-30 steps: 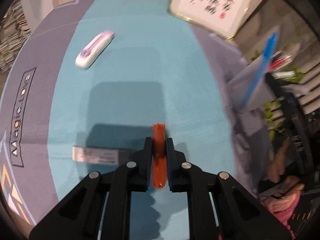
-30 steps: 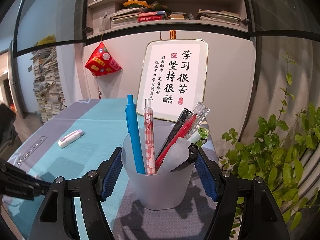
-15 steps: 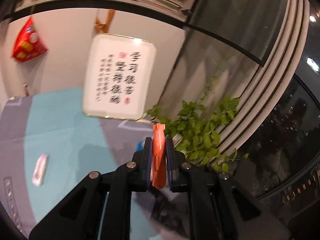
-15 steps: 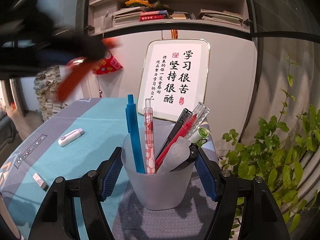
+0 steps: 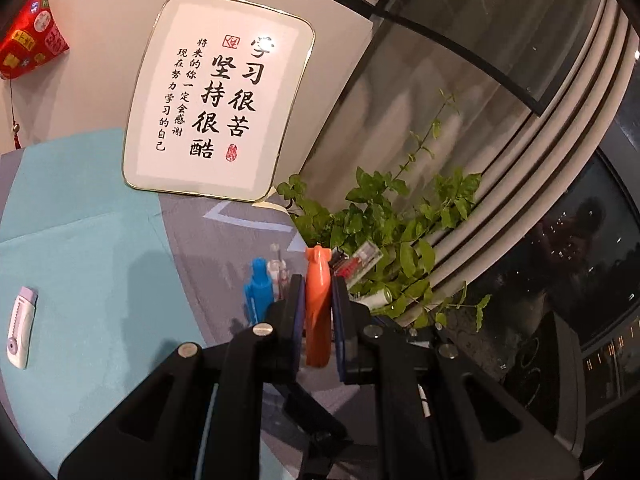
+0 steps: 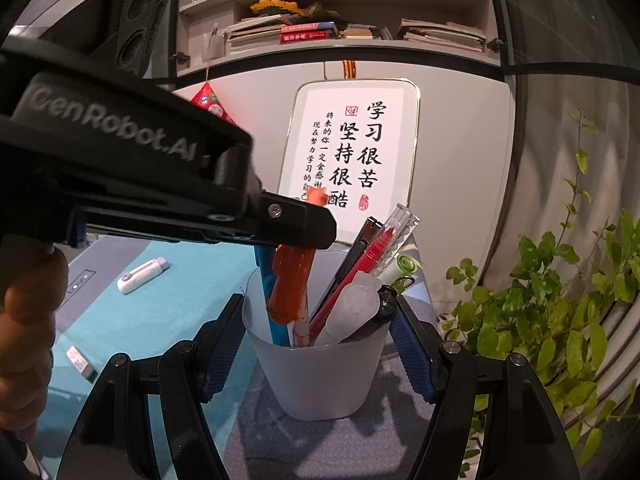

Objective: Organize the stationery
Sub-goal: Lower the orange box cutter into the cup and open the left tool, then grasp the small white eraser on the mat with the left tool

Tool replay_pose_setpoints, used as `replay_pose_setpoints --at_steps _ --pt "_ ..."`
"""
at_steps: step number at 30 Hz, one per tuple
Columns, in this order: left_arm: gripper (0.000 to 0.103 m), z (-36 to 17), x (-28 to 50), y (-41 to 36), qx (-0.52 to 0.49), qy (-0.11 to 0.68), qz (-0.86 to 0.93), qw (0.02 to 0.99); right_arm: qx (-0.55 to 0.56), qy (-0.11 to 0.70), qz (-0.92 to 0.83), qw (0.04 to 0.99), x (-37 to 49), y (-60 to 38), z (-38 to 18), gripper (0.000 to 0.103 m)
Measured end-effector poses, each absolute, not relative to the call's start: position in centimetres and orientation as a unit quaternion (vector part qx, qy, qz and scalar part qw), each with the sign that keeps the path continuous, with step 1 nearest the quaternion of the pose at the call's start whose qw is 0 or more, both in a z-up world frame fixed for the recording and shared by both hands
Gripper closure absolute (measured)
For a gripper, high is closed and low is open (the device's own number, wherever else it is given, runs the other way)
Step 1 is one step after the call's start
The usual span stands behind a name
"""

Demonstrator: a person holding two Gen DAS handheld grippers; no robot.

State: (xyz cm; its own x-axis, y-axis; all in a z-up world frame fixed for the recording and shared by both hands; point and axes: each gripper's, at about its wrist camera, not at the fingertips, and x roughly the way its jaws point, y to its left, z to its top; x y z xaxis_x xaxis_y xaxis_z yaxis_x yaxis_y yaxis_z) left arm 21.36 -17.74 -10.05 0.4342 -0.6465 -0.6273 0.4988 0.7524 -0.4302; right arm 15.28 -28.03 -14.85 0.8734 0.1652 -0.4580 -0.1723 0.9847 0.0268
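My left gripper [image 5: 317,312] is shut on an orange pen [image 5: 318,308] and holds it upright over the frosted pen cup [image 6: 320,376]. In the right wrist view the left gripper [image 6: 304,232] reaches in from the left, and the orange pen's [image 6: 290,284] lower end hangs inside the cup's mouth among a blue pen [image 6: 280,330], a red pen [image 6: 362,264] and several others. My right gripper [image 6: 318,340] is shut on the cup, one blue pad on each side. The cup's pen tops show in the left wrist view, such as the blue pen [image 5: 258,292].
A white and purple correction tape [image 6: 142,276] [image 5: 20,332] and a small white eraser [image 6: 80,362] lie on the teal mat [image 6: 160,320]. A framed calligraphy sign [image 6: 354,156] stands behind the cup. A leafy plant [image 6: 560,300] is at the right.
My left gripper lifted the orange pen off the mat, swung right and brought it over the cup, its lower end now in the cup's mouth. The right gripper kept hold of the cup.
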Motion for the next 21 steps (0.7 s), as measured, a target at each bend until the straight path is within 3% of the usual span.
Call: replay_pose_setpoints --at_steps 4,11,14,21 --pt "0.077 -10.0 20.9 -17.3 -0.089 0.422 -0.338 0.836 -0.007 0.238 0.088 0.967 15.3 -28.1 -14.8 0.031" --pt "0.063 -8.5 18.6 -12.1 -0.112 0.428 -0.287 0.85 -0.006 0.242 0.088 0.966 15.3 -28.1 -14.7 0.031" --pt "0.059 -9.4 17.7 -8.1 -0.122 0.459 -0.206 0.856 -0.006 0.242 0.087 0.966 15.3 -28.1 -14.7 0.031" --pt "0.059 -14.8 15.9 0.7 -0.206 0.554 -0.038 0.805 -0.006 0.241 0.085 0.967 15.3 -28.0 -14.7 0.031"
